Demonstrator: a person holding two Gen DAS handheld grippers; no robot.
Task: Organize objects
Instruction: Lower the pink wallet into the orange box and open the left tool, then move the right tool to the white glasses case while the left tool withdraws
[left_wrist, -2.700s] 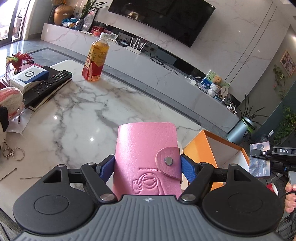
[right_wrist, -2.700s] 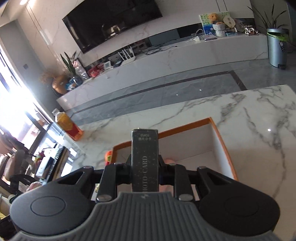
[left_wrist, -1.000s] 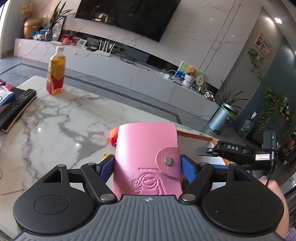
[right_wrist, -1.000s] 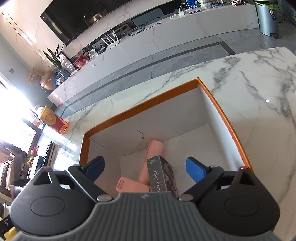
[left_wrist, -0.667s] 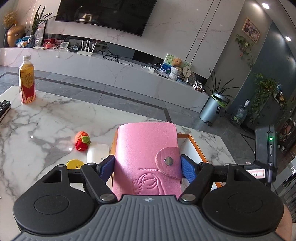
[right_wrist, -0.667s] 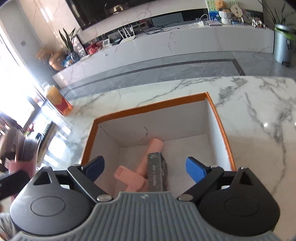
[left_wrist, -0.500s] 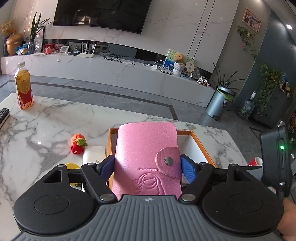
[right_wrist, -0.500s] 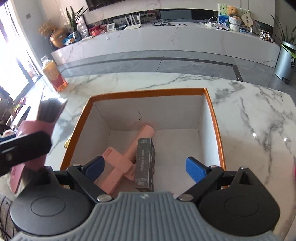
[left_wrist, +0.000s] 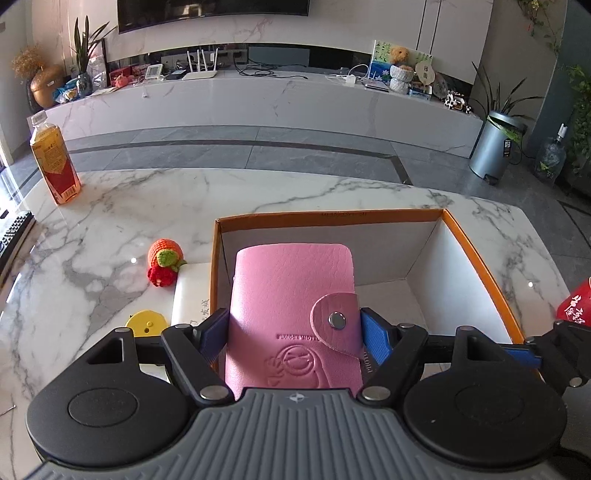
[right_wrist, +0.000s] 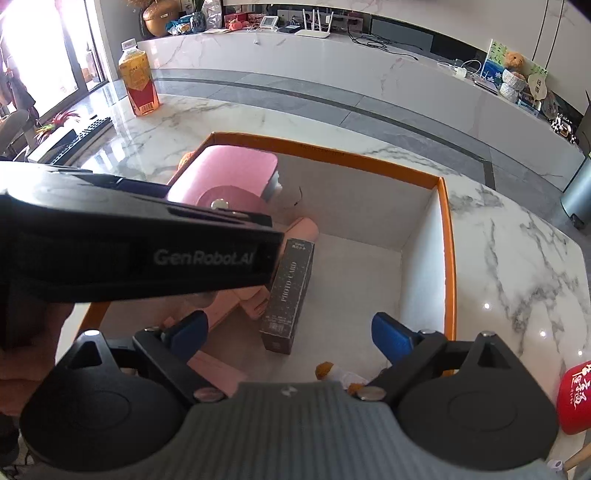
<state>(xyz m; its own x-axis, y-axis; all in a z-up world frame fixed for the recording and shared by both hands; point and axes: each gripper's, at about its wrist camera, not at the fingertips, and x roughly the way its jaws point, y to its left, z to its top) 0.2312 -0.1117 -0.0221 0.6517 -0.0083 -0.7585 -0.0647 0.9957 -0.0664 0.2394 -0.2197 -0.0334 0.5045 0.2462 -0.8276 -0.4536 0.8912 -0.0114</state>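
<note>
While left gripper (left_wrist: 294, 334) clamps pink wallet (left_wrist: 293, 317), box (right_wrist: 446, 236) has room.

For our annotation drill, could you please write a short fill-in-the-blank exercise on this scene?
1. The left tool is shut on a ____ card wallet.
2. The right tool is open and holds ____.
3. The dark photo-card box lies inside the ____-rimmed box.
4. The drink bottle stands ____ on the marble table.

Missing words: pink; nothing; orange; upright

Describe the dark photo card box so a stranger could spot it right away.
Find the orange-rimmed box on the marble table. Inside, on its white floor, the card box lies beside pink items. It is the only dark, speckled, long one, printed PHOTO CARD.
</note>
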